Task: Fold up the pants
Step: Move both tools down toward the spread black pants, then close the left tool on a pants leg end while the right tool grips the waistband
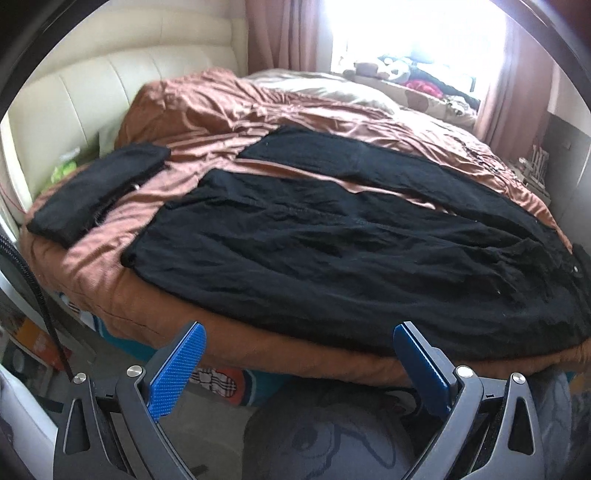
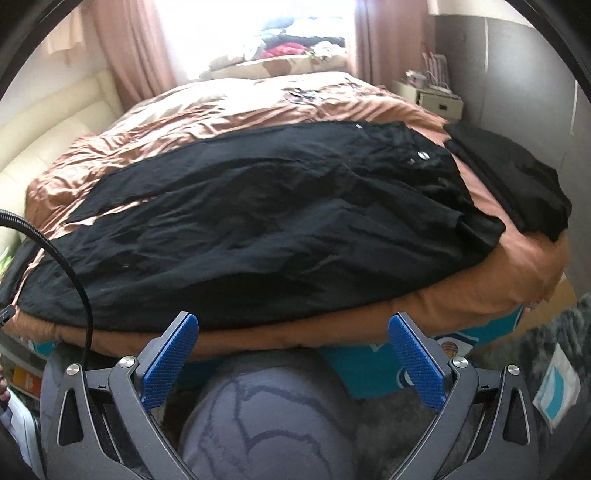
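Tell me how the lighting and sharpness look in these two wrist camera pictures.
Left wrist view: the bright window is blown out to white, and the spread-out black pants lose fold detail. Right wrist view: the same window glare, fisheye bending of the brown bedspread, blurred at its right corner.

Strong daylight comes through the window (image 1: 406, 33) behind the bed and burns it white. Both views bend at the dark round edges, slightly blurred.
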`<state>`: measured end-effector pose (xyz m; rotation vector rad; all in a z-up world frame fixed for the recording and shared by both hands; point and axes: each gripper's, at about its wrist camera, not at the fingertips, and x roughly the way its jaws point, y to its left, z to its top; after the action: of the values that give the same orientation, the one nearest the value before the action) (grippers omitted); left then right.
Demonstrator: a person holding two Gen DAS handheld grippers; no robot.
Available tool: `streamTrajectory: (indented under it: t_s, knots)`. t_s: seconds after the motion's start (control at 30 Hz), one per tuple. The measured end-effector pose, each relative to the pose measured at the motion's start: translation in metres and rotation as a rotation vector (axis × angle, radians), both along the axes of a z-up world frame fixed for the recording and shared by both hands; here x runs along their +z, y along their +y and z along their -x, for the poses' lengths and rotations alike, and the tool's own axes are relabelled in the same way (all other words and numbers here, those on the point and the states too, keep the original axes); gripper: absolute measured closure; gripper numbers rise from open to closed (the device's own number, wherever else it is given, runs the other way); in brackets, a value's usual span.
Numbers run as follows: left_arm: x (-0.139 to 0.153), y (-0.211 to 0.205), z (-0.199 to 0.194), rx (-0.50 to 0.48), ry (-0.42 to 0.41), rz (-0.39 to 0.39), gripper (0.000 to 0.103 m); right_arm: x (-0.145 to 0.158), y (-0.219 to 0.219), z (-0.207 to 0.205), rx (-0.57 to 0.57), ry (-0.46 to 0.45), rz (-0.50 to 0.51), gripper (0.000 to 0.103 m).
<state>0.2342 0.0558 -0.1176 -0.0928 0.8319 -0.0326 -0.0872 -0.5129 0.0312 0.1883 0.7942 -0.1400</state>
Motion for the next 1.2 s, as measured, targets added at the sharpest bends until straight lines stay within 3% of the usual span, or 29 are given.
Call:
streamTrajectory:
  t_s: [0.2, 0.27, 0.37, 0.53, 0.8, 1.07, 1.17, 1.2]
  knots:
    - [-0.018, 0.020, -0.025, 0.037, 0.058, 0.047, 0.001, -0.008, -0.025, -0.013, -0.064, 0.015, -0.060, 0.000]
    - [-0.023, 0.029, -0.032, 0.051, 0.075, 0.064, 0.004, -0.011, -0.034, -0.014, -0.076, 0.012, -0.078, 0.000]
    - [-0.030, 0.047, -0.039, 0.094, 0.088, 0.093, 0.014, -0.016, -0.046, -0.015, -0.110, 0.018, -0.084, 0.011]
    - [-0.039, 0.070, -0.048, 0.151, 0.113, 0.131, 0.020, -0.024, -0.062, -0.012, -0.162, 0.024, -0.121, 0.012]
    - [-0.047, 0.107, -0.057, 0.259, 0.116, 0.210, 0.022, -0.037, -0.094, -0.009, -0.245, 0.014, -0.242, 0.012]
    - [-0.049, 0.129, -0.075, 0.305, 0.090, 0.307, 0.024, -0.051, -0.119, -0.019, -0.302, 0.022, -0.308, 0.012]
    - [-0.049, 0.134, -0.081, 0.318, 0.090, 0.322, 0.039, -0.053, -0.122, -0.023, -0.312, 0.027, -0.306, 0.012]
    - [-0.048, 0.136, -0.082, 0.321, 0.091, 0.328, 0.051, -0.053, -0.121, -0.024, -0.313, 0.026, -0.309, 0.012]
